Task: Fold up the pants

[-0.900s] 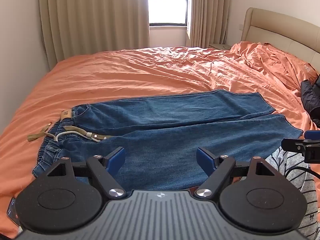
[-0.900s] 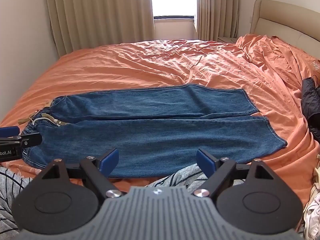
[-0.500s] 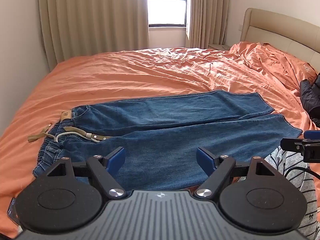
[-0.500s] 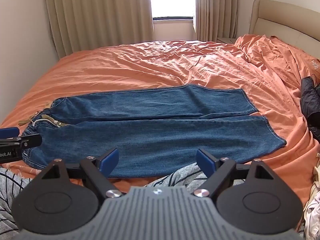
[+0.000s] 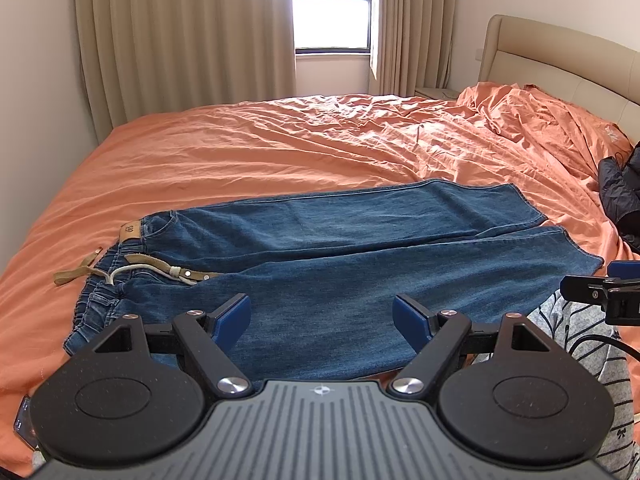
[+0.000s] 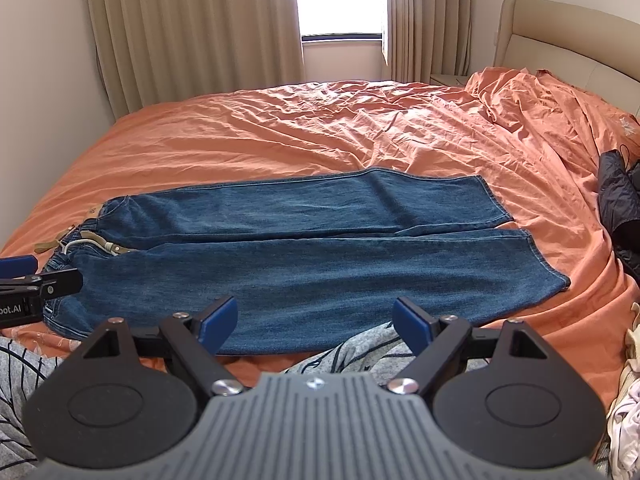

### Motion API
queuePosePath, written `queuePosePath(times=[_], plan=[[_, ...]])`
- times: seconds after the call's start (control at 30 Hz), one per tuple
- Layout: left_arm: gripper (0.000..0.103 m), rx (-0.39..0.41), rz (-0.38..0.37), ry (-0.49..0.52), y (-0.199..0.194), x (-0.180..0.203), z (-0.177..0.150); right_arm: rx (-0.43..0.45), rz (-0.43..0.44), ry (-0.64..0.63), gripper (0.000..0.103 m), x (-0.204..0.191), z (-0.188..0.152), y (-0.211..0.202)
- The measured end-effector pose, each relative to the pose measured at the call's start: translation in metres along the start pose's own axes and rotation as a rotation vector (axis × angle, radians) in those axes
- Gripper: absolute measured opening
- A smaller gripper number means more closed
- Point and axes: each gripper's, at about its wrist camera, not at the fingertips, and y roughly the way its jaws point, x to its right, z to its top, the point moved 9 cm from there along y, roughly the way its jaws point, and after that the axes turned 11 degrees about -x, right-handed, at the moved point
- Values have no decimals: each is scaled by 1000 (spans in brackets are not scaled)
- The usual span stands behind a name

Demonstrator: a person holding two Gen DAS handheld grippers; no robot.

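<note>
Blue jeans [image 5: 340,256] lie flat and spread out across the orange bed, waistband with a tan drawstring [image 5: 132,272] to the left, leg cuffs to the right. They also show in the right wrist view [image 6: 304,252]. My left gripper [image 5: 322,316] is open and empty, held above the near edge of the jeans. My right gripper [image 6: 314,318] is open and empty, near the bed's front edge. Each gripper's tip shows at the side of the other's view, the right one [image 5: 600,290] and the left one [image 6: 36,280].
The orange bedsheet [image 5: 280,152] is wrinkled, bunched up towards the beige headboard [image 5: 560,56] at right. A dark garment [image 5: 620,196] lies at the right edge. Striped grey clothing [image 6: 360,350] is below the grippers. Curtains and a window stand behind the bed.
Both grippers have shifted very slightly; the view has barely changed. The jeans have not moved and both grippers stay open.
</note>
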Motion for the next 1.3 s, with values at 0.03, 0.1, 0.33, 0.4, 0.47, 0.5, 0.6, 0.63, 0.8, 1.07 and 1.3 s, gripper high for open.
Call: queuePosePath(times=[0.03, 0.1, 0.33, 0.4, 0.47, 0.5, 0.6, 0.63, 0.8, 1.07, 1.3], plan=[[94, 0, -1, 0, 0, 0, 0, 0, 0, 1, 81, 0, 0, 0], [94, 0, -1, -1, 0, 0, 0, 1, 1, 0, 81, 0, 0, 0], [94, 0, 1, 1, 0, 0, 0, 1, -1, 4, 81, 0, 0, 2], [94, 0, 1, 1, 0, 0, 0, 2, -2, 5, 81, 0, 0, 2], [94, 0, 1, 1, 0, 0, 0, 2, -2, 6, 81, 0, 0, 2], [94, 0, 0, 1, 0, 0, 0, 2, -2, 7, 81, 0, 0, 2], [94, 0, 1, 3, 0, 0, 0, 2, -2, 8, 81, 0, 0, 2], [94, 0, 2, 5, -9, 11, 2, 2, -2, 9, 81, 0, 0, 2], [94, 0, 4, 4, -11, 11, 3, 2, 0, 10, 81, 0, 0, 3], [94, -2, 5, 4, -11, 11, 2, 0, 1, 14, 81, 1, -2, 4], [94, -7, 10, 0, 3, -1, 1, 2, 1, 20, 81, 4, -1, 5]])
